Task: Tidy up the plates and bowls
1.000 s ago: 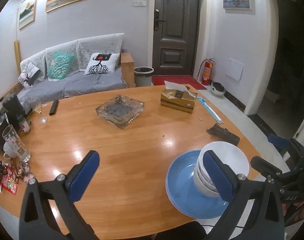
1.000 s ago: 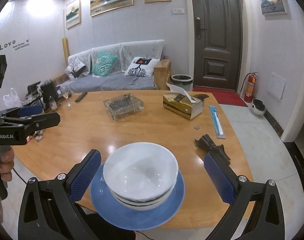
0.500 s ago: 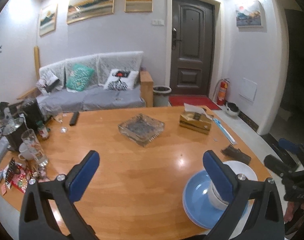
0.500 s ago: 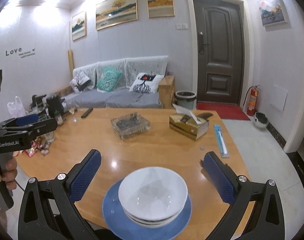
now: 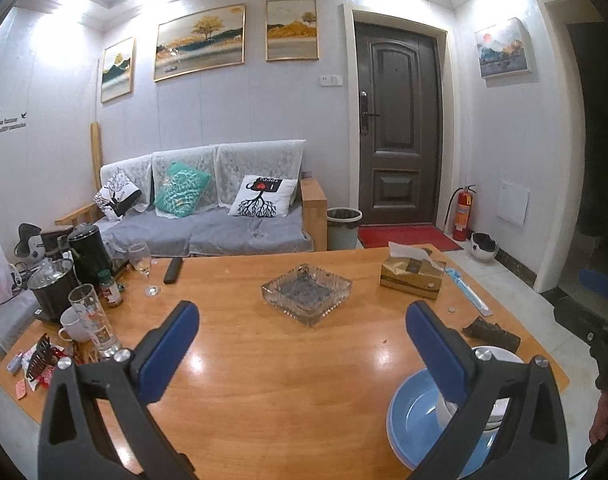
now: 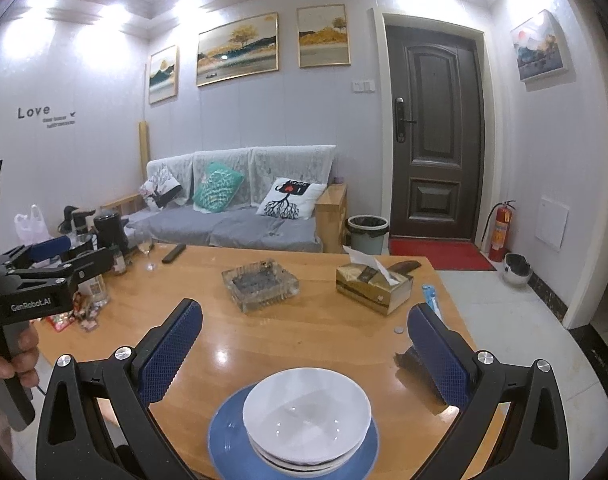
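Observation:
A stack of white bowls [image 6: 307, 416] sits on a blue plate [image 6: 232, 444] at the near edge of the round wooden table [image 6: 304, 332]. My right gripper [image 6: 304, 352] is open and empty, held above and behind the stack. In the left wrist view the blue plate [image 5: 414, 420] and bowls [image 5: 500, 356] lie at the lower right, partly hidden by the right finger. My left gripper [image 5: 300, 352] is open and empty over bare table left of the plate. It also shows in the right wrist view [image 6: 52, 268] at the far left.
A glass ashtray [image 5: 306, 292] and a tissue box [image 5: 411, 276] sit mid-table. A dark object [image 5: 491, 332] and a coin [image 5: 450, 310] lie near the plate. Glasses, a mug [image 5: 74, 324], a pot and bottles crowd the left edge. A remote [image 5: 173, 270] lies at the back.
Both grippers have risen and tilted up, away from the stack. The plate and bowls now sit lower in both views. Both stay open and empty.

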The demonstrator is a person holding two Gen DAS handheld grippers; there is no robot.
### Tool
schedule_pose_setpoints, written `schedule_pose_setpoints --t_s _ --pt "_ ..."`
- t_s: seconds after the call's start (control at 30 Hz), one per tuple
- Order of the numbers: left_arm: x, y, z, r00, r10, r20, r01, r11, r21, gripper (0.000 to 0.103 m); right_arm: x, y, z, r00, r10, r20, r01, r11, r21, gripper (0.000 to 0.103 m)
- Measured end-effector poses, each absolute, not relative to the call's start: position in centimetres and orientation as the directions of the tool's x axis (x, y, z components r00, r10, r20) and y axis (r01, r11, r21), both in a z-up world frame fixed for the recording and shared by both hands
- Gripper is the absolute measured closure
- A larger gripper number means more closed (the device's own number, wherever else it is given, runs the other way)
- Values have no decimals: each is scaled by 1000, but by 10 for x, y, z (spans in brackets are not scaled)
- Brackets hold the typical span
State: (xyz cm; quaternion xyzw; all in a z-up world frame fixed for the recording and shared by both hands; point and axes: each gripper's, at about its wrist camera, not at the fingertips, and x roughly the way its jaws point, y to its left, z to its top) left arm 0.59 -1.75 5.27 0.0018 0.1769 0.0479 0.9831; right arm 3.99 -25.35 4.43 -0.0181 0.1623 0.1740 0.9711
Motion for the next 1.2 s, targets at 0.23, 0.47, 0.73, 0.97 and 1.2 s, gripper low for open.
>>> schedule_pose_setpoints --t_s 0.23,0.47,0.73,0.97,1.2 --pt "4 -16 53 934 101 -344 -101 995 20 1 39 -252 44 888 333 -319 -345 938 19 1" --pt "4 -17 54 933 107 -343 -108 994 16 1 39 -252 44 887 333 -319 -346 938 19 1" --pt "4 -17 53 933 108 -342 -109 994 14 1 39 -252 44 887 333 -319 -345 938 20 1" --pt "4 -17 52 932 110 -345 -113 994 13 1 39 -252 44 887 333 -320 -345 938 21 1" --pt "5 -15 49 931 113 -349 -119 993 5 1 39 -252 44 886 332 -323 -345 938 19 1"
